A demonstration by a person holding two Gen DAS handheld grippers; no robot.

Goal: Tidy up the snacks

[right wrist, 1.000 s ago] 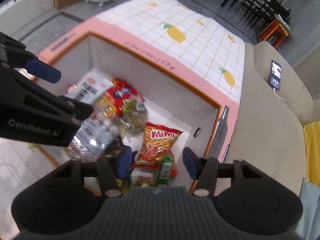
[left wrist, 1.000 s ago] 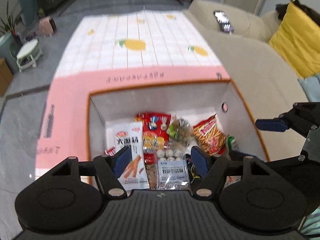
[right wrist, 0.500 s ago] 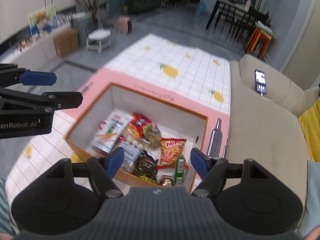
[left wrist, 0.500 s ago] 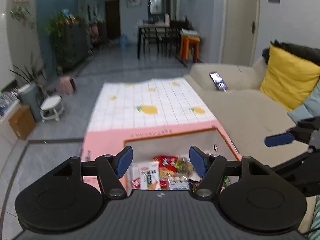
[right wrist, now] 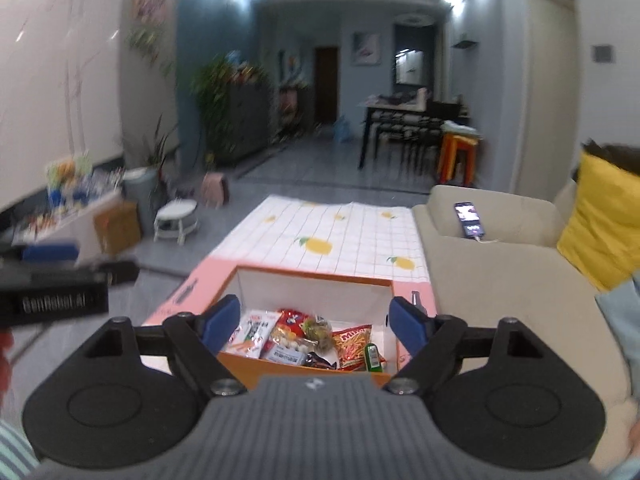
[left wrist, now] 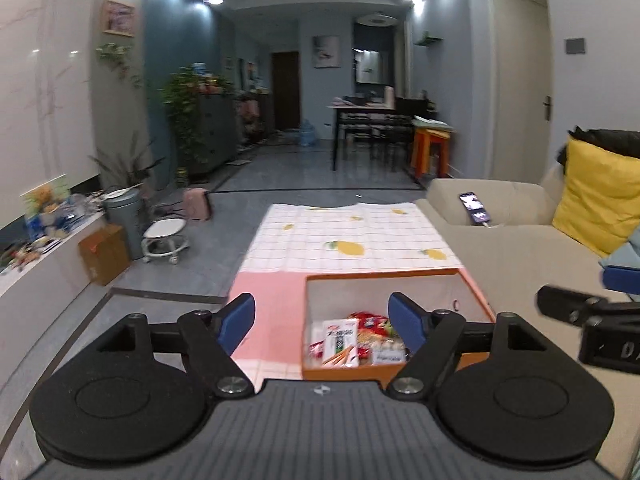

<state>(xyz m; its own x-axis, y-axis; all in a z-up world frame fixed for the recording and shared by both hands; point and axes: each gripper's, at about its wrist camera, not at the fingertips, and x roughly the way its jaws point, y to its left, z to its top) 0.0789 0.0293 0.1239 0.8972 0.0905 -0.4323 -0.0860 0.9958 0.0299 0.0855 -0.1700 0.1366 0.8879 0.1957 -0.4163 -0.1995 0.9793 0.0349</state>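
Both grippers have been rising and tilting up since a second ago, so the cardboard box that was filling each view is now sitting low and small under a wide stretch of living room. The left gripper (left wrist: pixel 322 318) is hovering with its blue padded fingers spread wide apart and gripping nothing; the right gripper (right wrist: pixel 316 322) is likewise holding its blue pads well apart and empty. The open rectangular cardboard box with orange rim and white inner walls (left wrist: pixel 384 278) is lying just ahead of and below the left gripper, shifted toward its right finger; from the right wrist the same box (right wrist: pixel 312 276) is sitting squarely between the fingers. Inside it, crinkly snack packets are lying flat and overlapping: a white glossy packet with orange sticks printed on it (right wrist: pixel 251 332), a red foil bag (right wrist: pixel 294 318), a red-orange bag of printed fries (right wrist: pixel 354 344) and a small green bottle (right wrist: pixel 373 358) beside that bag. Beyond the box, a white checked cloth with yellow fruit prints (left wrist: pixel 352 236) is stretching away, and a beige fabric sofa (left wrist: pixel 516 248) is running along the right, with a yellow cushion (left wrist: pixel 600 196) on it.
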